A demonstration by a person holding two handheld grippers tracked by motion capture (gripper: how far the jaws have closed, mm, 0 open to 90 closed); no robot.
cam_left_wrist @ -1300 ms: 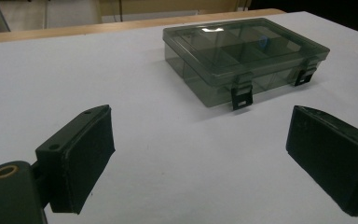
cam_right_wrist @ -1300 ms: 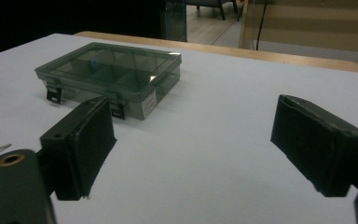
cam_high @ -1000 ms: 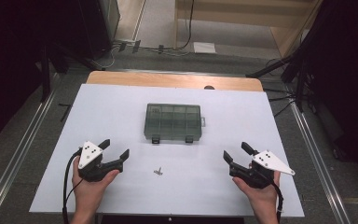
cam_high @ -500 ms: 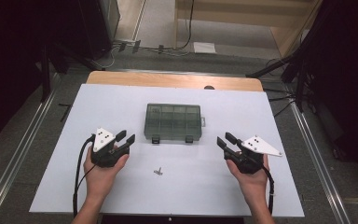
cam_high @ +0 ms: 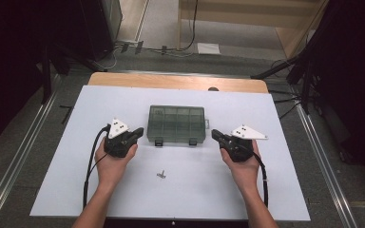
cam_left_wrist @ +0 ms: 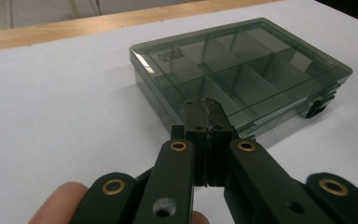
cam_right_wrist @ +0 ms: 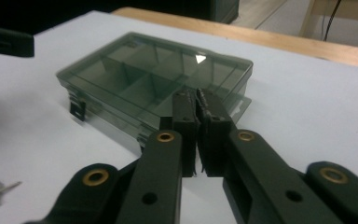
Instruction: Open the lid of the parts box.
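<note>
Now | L tongs (cam_left_wrist: 204,108) closed, empty | R tongs (cam_right_wrist: 196,100) closed, empty | box (cam_high: 176,124) lid embossing unreadable

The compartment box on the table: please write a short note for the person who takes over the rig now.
Left gripper: shut, holds nothing, near the left end of the compartment box; jaws just closed.
Right gripper: shut, empty, near the box's right end; jaws just closed too.
Box: lid closed, both front latches down, mid-table on the white sheet.
Small metal part: lies loose in front of the box.
Done: nothing on the box. Left: probably open it.
</note>
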